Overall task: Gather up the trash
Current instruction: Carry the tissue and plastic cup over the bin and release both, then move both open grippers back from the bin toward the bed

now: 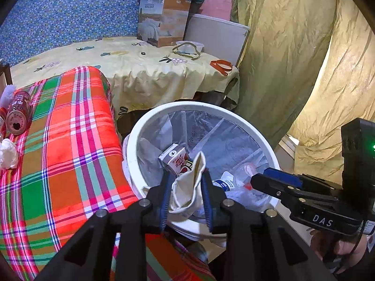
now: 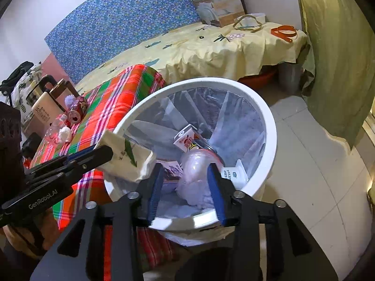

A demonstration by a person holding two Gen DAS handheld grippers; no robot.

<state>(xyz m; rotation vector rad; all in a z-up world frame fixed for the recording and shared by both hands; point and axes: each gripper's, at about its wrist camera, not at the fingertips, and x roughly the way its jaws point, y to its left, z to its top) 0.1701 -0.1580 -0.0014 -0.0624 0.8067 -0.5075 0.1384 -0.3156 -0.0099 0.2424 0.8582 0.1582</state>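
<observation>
A white trash bin [image 1: 262, 138] [image 2: 269, 126] with a clear liner stands beside a plaid-covered surface [image 1: 70, 140]. It holds a small carton [image 1: 174, 158] [image 2: 186, 138] and other trash. My left gripper [image 1: 186, 187] is shut on a crumpled cream paper packet [image 1: 189, 185] [image 2: 124, 157] over the bin's near rim. My right gripper [image 2: 185, 178] is open over the bin, its jaws either side of a pinkish plastic bag [image 2: 199, 171] lying inside; it shows in the left wrist view [image 1: 276, 182]. A red can [image 1: 18, 112] [image 2: 77, 111] and white tissue [image 1: 8, 153] lie on the plaid cloth.
A yellow-covered table [image 1: 140, 70] stands behind with a box [image 1: 161, 18], a bowl [image 1: 189, 46] and an orange band [image 1: 221, 66]. Olive curtains [image 1: 293, 46] hang at right. A kettle and bottles [image 2: 46, 103] stand at the plaid surface's far end. Tiled floor [image 2: 316, 164] lies right.
</observation>
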